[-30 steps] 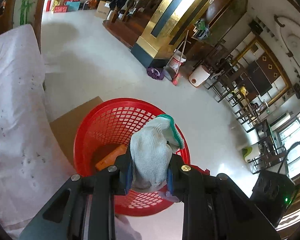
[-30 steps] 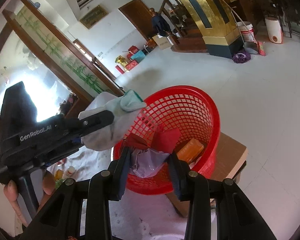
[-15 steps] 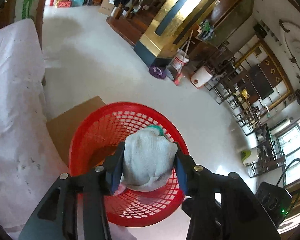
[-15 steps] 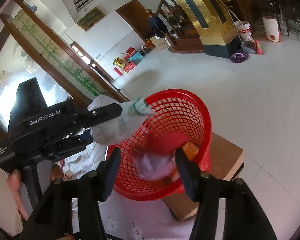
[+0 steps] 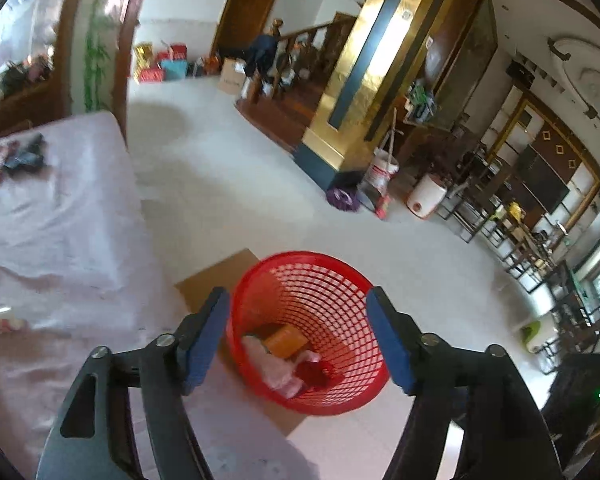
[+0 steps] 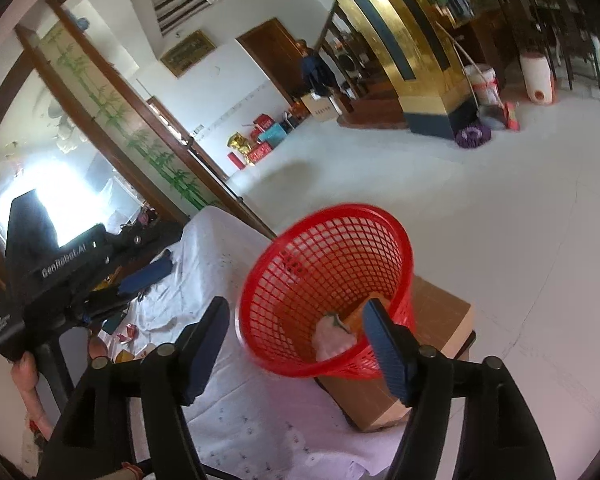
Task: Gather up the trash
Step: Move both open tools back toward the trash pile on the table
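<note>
A red mesh basket (image 5: 320, 280) stands on a cardboard box (image 5: 212, 276) beside the table; it also shows in the right wrist view (image 6: 328, 248). Inside lie a white glove (image 5: 274, 368), red scraps (image 5: 316, 372) and an orange block (image 5: 286, 340). My left gripper (image 5: 300, 340) is open and empty above the basket. My right gripper (image 6: 300, 352) is open and empty, near the basket's front rim. The left gripper's body (image 6: 60, 272) shows at the left of the right wrist view.
A table with a white cloth (image 5: 60, 232) lies to the left, with small trash pieces (image 6: 128, 332) and dark items (image 5: 24, 156) on it. White floor stretches behind, with a gold pillar (image 5: 364, 80), buckets (image 5: 424, 196) and chairs.
Both grippers opened. The glove fell from the left gripper and the purple and red trash from the right gripper into the basket. Both grippers pulled up and back.
</note>
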The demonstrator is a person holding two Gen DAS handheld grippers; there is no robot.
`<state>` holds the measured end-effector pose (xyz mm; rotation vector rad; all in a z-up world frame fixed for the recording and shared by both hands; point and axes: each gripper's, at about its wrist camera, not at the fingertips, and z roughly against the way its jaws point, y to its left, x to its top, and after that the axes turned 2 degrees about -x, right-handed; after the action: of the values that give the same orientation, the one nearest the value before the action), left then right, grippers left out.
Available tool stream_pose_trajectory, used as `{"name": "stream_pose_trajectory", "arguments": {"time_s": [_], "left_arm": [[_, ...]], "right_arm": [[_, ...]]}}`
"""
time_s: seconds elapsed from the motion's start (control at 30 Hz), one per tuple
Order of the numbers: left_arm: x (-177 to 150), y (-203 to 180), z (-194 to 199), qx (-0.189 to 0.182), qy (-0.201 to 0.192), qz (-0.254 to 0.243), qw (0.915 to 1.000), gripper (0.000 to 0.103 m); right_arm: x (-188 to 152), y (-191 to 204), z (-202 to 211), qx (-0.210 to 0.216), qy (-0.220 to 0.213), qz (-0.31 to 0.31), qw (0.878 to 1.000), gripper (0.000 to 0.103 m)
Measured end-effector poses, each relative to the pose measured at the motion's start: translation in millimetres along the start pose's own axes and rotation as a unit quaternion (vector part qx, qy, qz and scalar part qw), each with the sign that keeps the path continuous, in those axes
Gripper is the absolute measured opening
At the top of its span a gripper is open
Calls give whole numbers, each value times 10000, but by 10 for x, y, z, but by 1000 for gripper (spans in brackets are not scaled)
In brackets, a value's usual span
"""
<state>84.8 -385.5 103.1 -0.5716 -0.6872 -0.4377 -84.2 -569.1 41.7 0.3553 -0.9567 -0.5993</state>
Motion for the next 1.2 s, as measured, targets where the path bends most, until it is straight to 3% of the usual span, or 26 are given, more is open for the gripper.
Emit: {"name": "stream_pose_trajectory", "arguments": {"time_s": [0.33, 0.77, 1.2], "left_arm": [[-89, 253, 828, 448, -583, -50, 9973, 77], [-98, 539, 1211, 731, -896, -122, 9932, 78], [-144, 901, 1512, 987, -992, 165, 9900, 78]], "right_arm": [[-109, 385, 318, 162, -170, 240, 9994, 82], [-214, 848, 363, 328, -119, 538, 9979, 82], [-397, 1260, 305, 519, 78, 893, 9946, 83]]}}
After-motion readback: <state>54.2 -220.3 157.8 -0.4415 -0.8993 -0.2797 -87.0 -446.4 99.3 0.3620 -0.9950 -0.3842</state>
